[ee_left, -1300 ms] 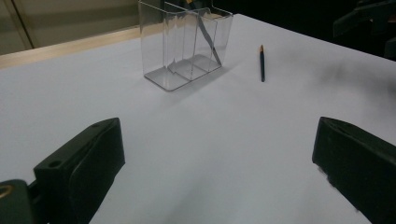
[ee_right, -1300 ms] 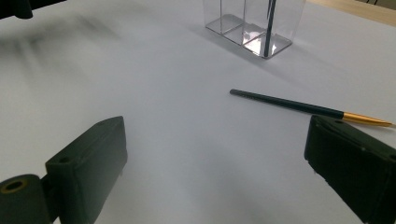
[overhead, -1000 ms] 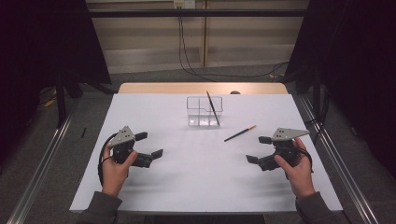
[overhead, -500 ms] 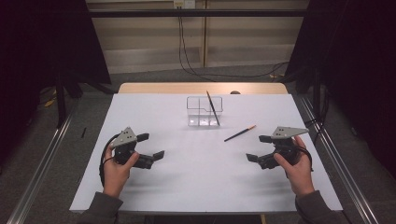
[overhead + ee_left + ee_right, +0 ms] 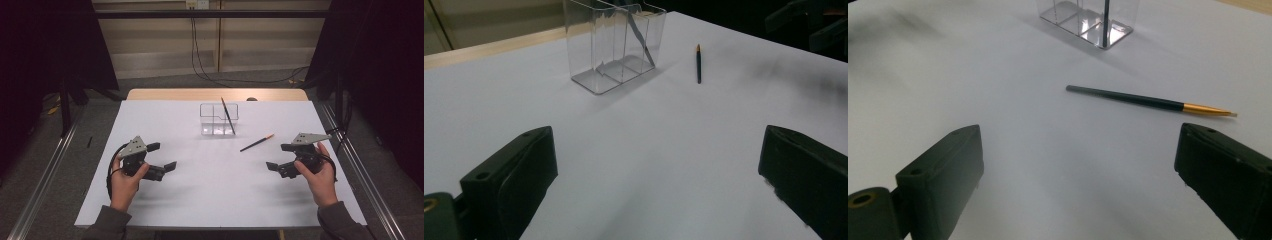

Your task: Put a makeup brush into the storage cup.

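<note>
The white worktop (image 5: 215,190) is carrying everything, with the person's forearms coming in from its near edge, one on each side. The left hand (image 5: 125,180) is wrapping around the left gripper (image 5: 162,157) near the front left, wrist bent slightly inward so the tool is pointing right and a little away, toward the middle of the worktop; its fingers are standing wide apart and gripping nothing. The right hand (image 5: 317,172) is holding the right gripper (image 5: 280,157) near the front right, mirrored, pointing left and inward; its fingers are likewise spread wide with nothing between them. Both tools are hovering low over bare surface, well apart from each other. Toward the back centre a clear box (image 5: 219,120) with compartments is standing upright, with a dark stick (image 5: 228,115) leaning in its right end. The pencil (image 5: 256,143) is lying flat on the worktop between the box and the right gripper, just ahead of that gripper's fingers in the right gripper view (image 5: 1148,101), its gold-banded end pointing away from the box.
</note>
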A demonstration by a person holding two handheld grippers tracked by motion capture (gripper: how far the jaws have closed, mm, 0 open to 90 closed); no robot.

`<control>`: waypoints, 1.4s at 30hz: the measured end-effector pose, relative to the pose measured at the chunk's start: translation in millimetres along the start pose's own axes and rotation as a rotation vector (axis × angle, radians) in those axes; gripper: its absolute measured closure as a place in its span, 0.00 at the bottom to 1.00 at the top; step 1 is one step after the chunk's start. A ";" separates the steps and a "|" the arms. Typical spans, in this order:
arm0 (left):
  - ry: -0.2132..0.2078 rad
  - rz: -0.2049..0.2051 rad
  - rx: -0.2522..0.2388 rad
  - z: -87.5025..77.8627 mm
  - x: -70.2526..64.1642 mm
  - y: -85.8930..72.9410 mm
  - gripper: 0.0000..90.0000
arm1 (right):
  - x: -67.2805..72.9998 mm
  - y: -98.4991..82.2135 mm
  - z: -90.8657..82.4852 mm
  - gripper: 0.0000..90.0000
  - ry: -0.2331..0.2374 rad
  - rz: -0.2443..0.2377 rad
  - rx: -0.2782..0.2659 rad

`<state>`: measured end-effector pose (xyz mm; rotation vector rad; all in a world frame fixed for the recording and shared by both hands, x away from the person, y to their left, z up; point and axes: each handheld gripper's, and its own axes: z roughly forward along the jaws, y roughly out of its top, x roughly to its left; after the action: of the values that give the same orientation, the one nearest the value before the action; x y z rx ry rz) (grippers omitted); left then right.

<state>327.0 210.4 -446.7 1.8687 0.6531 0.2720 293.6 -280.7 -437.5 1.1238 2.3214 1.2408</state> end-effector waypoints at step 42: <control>0.023 -0.003 -0.002 -13.7 3.6 -5.0 0.02 | -20.2 23.7 7.6 0.05 -0.064 0.053 0.023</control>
<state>321.9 224.5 -446.4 1.8646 0.6711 0.2925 323.1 -283.5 -425.3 1.2215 2.2787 1.1813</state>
